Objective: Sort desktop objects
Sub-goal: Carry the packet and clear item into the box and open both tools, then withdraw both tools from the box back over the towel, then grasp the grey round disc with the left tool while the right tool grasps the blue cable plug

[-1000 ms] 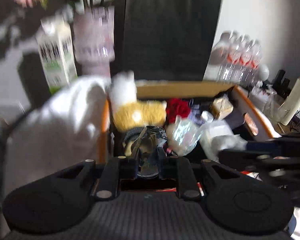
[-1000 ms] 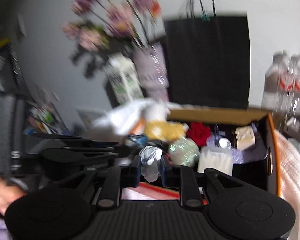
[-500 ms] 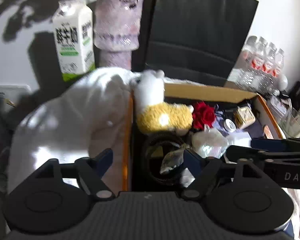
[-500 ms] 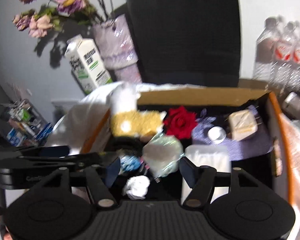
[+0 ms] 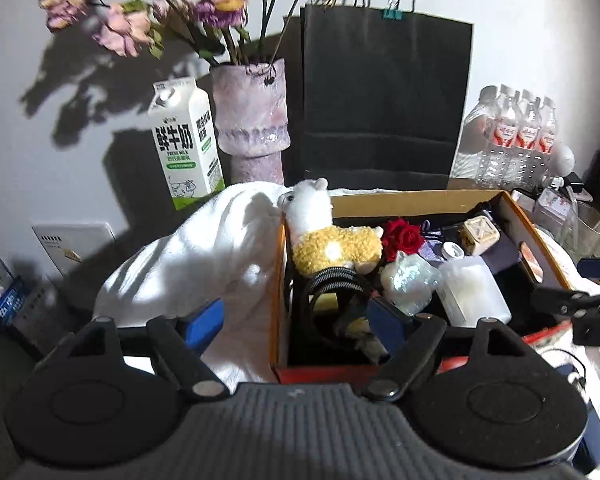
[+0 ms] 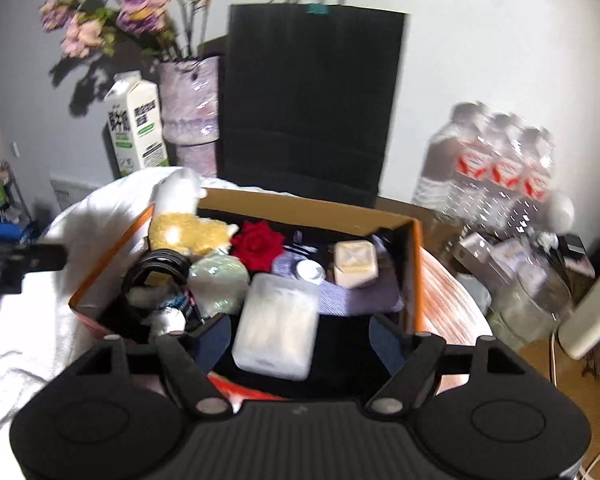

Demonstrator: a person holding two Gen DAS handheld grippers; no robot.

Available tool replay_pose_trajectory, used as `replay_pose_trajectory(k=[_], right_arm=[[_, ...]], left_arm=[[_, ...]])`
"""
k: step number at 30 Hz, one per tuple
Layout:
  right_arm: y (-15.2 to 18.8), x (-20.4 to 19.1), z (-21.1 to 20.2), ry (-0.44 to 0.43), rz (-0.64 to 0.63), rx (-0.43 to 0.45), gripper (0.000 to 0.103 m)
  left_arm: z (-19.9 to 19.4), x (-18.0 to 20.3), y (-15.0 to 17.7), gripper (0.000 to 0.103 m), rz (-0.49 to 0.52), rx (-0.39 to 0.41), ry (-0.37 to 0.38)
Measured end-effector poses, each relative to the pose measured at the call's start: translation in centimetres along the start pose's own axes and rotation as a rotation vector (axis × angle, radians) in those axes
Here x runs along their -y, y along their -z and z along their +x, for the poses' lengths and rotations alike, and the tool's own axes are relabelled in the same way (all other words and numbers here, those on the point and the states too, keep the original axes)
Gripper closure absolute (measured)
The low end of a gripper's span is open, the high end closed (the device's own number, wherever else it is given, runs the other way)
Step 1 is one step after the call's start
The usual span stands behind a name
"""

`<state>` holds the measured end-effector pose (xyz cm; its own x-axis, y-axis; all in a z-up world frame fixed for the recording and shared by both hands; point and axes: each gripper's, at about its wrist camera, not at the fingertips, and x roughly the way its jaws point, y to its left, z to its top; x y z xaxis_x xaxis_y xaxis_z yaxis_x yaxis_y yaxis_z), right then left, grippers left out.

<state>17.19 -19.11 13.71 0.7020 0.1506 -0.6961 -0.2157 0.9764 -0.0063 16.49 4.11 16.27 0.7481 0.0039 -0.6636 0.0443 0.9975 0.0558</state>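
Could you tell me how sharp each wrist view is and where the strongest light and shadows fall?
Left wrist view: sharp, with hard light on the white cloth and the purple flowers casting a dark shadow on the wall. Right wrist view: softer, with motion blur smearing the clear water bottles and the black paper bag. Both bend straight edges, fisheye style.

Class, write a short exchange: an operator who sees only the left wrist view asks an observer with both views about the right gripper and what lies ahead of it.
Operator: I see only a sliver of the right gripper. Is it open?
Observer: Yes, the right gripper is wide open and holds nothing.
Operator: What is it facing?
Observer: The frosted plastic container in the cardboard box, framed between its fingers in the right wrist view.
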Motion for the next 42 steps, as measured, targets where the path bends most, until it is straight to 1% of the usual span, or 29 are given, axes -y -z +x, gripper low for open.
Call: replay_pose_trajectory(k=[2, 5, 9, 11, 13, 14, 16, 17, 18, 19, 20, 22, 24, 26, 27, 31, 34, 36, 39, 40, 42], right_arm=[[1.3, 1.0, -1.1, -0.031, 0.037, 0.015, 0.027], [4.5, 1.5, -3.2, -0.087, 0.049, 0.046, 0.026], [10.0, 1.1, -6.5, -0.107, 0.029, 0.108, 0.025], [13.0, 0.6, -8.4, -0.104, 0.028, 0.155, 0.024], [16.1, -0.3, -10.3, -0.096, 0.0, 0.21, 0.02], [17.6, -0.6, -11.2, -0.097, -0.013, 0.234, 0.018], [20.8, -1.1, -12.5, -0.098, -0.008, 0.256, 0.017], [22.2, -1.1, -13.0, -0.088, 0.016, 0.253, 0.017], [23.6, -1.1, -13.5, -0.075, 0.047, 0.249, 0.017], [25.0, -1.2, -13.9, -0.066, 0.07, 0.247, 0.017], [26.3, -1.1, -14.2, -0.063, 0.084, 0.247, 0.017], [28.2, -1.2, -14.5, -0.055, 0.09, 0.224, 0.017], [29.1, -1.2, -14.4, -0.037, 0.082, 0.201, 0.017], [29.7, -0.9, -14.2, -0.017, 0.1, 0.196, 0.017], [29.6, -0.6, -14.2, -0.014, 0.117, 0.202, 0.017], [29.0, 0.8, -14.3, -0.042, 0.16, 0.257, 0.019], [28.0, 2.2, -14.0, -0.033, 0.191, 0.274, 0.02], [27.0, 3.2, -13.8, -0.021, 0.197, 0.288, 0.023], [25.0, 5.4, -13.5, -0.023, 0.2, 0.326, 0.024], [24.3, 6.1, -13.4, -0.027, 0.205, 0.34, 0.026], [22.4, 7.9, -12.7, -0.043, 0.227, 0.349, 0.033]], left_arm=[[-1.4, 0.0, 1.4, 0.021, -0.014, 0.018, 0.023], [-3.8, 0.5, 4.7, 0.021, -0.023, 0.056, 0.079], [-6.7, 1.7, 10.0, 0.021, -0.035, 0.1, 0.148], [-8.1, 2.3, 12.5, 0.021, -0.049, 0.117, 0.171], [-9.4, 2.8, 15.3, 0.021, -0.065, 0.132, 0.188], [-10.0, 3.0, 16.8, 0.021, -0.073, 0.136, 0.192], [-11.1, 3.6, 20.3, 0.021, -0.084, 0.151, 0.174], [-11.6, 3.9, 21.9, 0.021, -0.076, 0.16, 0.153], [-12.0, 4.3, 23.6, 0.021, -0.069, 0.167, 0.115], [-12.4, 4.5, 25.0, 0.021, -0.063, 0.166, 0.081], [-12.6, 4.8, 26.1, 0.021, -0.051, 0.155, 0.065], [-12.5, 5.1, 27.5, 0.021, -0.03, 0.114, 0.088], [-12.0, 5.4, 27.8, 0.021, -0.022, 0.086, 0.098], [-11.6, 5.6, 27.6, 0.022, -0.022, 0.084, 0.089], [-11.4, 5.8, 27.5, 0.022, -0.023, 0.086, 0.096], [-10.7, 7.2, 26.8, 0.023, -0.008, 0.082, 0.149], [-10.2, 8.6, 25.3, 0.025, 0.02, 0.111, 0.203], [-9.7, 9.6, 23.6, 0.028, 0.037, 0.132, 0.241], [-8.8, 11.6, 20.5, 0.028, 0.064, 0.181, 0.339], [-8.4, 12.5, 19.5, 0.028, 0.081, 0.204, 0.374], [-7.3, 14.5, 17.3, 0.028, 0.111, 0.238, 0.45]])
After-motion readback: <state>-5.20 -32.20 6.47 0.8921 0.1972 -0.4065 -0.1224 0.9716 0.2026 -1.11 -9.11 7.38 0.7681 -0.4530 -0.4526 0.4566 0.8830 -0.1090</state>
